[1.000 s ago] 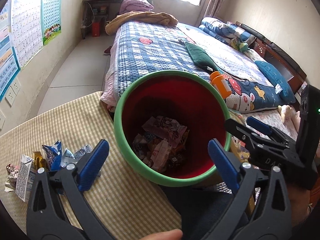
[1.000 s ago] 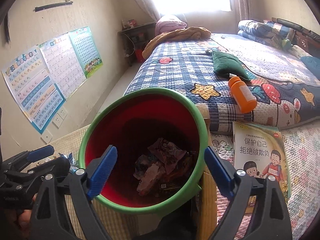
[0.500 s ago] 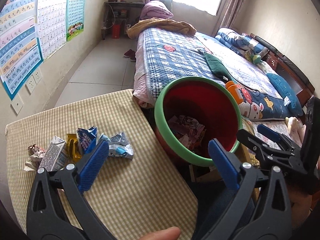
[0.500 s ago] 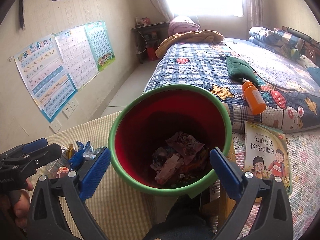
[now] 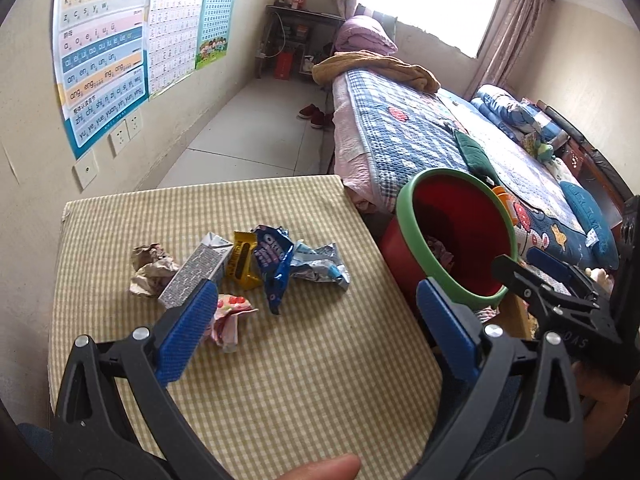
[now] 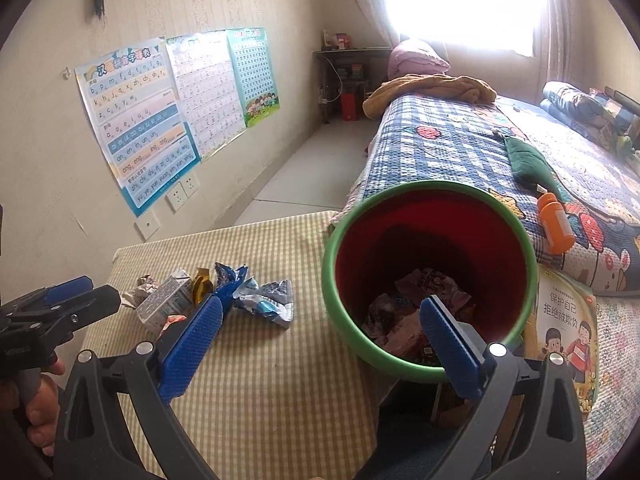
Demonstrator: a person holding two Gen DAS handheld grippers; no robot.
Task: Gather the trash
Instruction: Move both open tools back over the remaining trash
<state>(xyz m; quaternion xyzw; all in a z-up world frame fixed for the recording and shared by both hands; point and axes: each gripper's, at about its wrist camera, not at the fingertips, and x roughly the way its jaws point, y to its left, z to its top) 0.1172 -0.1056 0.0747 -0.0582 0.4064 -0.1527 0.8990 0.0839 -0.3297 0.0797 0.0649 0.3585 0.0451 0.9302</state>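
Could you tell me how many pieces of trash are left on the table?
7: crumpled paper, carton, yellow wrapper, blue wrapper, silver wrapper, pink wrapper, all clustered; more may hide.

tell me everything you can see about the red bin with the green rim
The red bin looks like plastic: a round bucket, red inside and out, with a thick green rim. It stands just off the right edge of the checked table, between that and the bed, tilted in both views. Crumpled wrappers lie at its bottom. Neither gripper touches it.
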